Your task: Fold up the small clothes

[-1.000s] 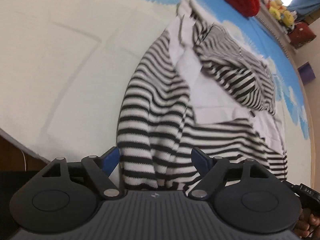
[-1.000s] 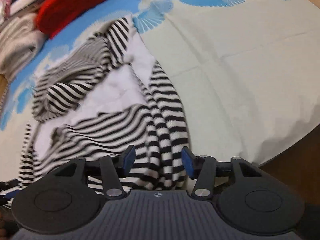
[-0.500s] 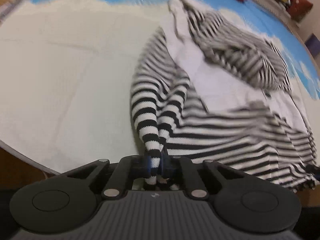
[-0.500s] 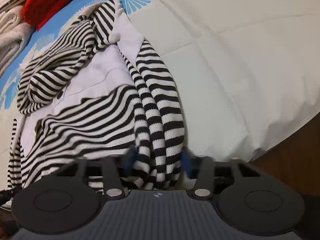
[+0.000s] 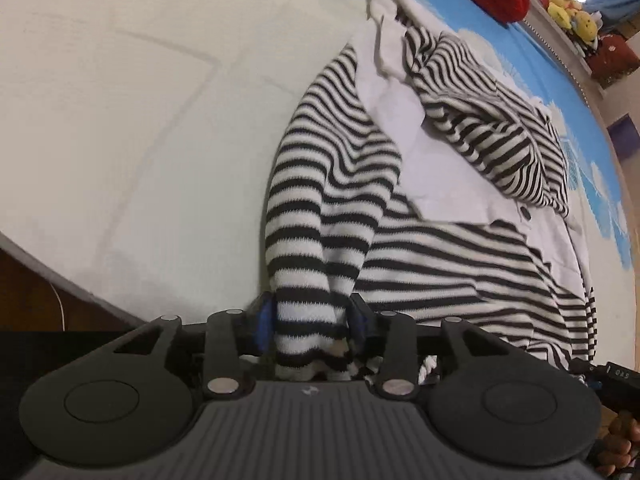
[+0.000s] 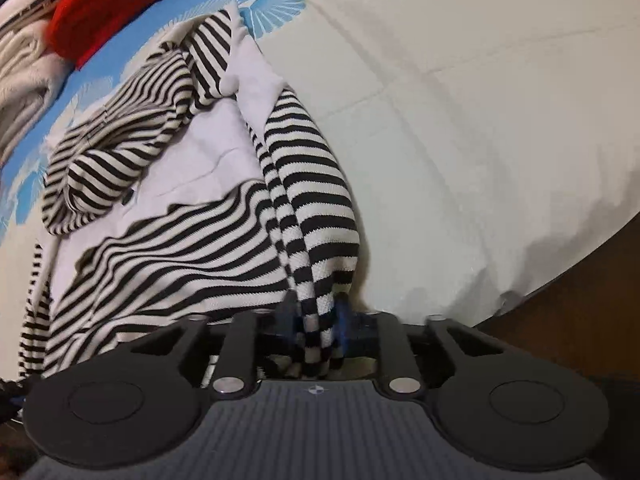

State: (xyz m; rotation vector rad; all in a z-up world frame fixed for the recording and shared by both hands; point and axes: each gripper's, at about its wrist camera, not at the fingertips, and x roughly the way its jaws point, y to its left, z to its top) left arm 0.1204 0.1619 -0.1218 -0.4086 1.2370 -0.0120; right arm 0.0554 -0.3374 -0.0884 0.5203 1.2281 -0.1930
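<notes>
A small black-and-white striped top (image 5: 460, 256) with white panels lies crumpled on the bedsheet (image 5: 140, 112). It also shows in the right wrist view (image 6: 172, 248). My left gripper (image 5: 310, 322) is shut on a bunched corner of the striped top's near hem, lifted slightly off the sheet. My right gripper (image 6: 316, 322) is shut on the other near corner, its cloth pulled into a taut ridge (image 6: 312, 200). A striped sleeve (image 5: 504, 132) lies folded across the white middle.
The sheet's near edge (image 5: 60, 276) drops to a dark wooden floor (image 6: 580, 320). A red cushion (image 6: 120, 4) and grey-white clothes (image 6: 24, 68) lie at the far side. Soft toys (image 5: 568, 4) sit on a shelf beyond the bed.
Both grippers went from open beside the hem to shut on it. The right one closed in the last half second. The gripped corners are now drawn up toward the cameras.
</notes>
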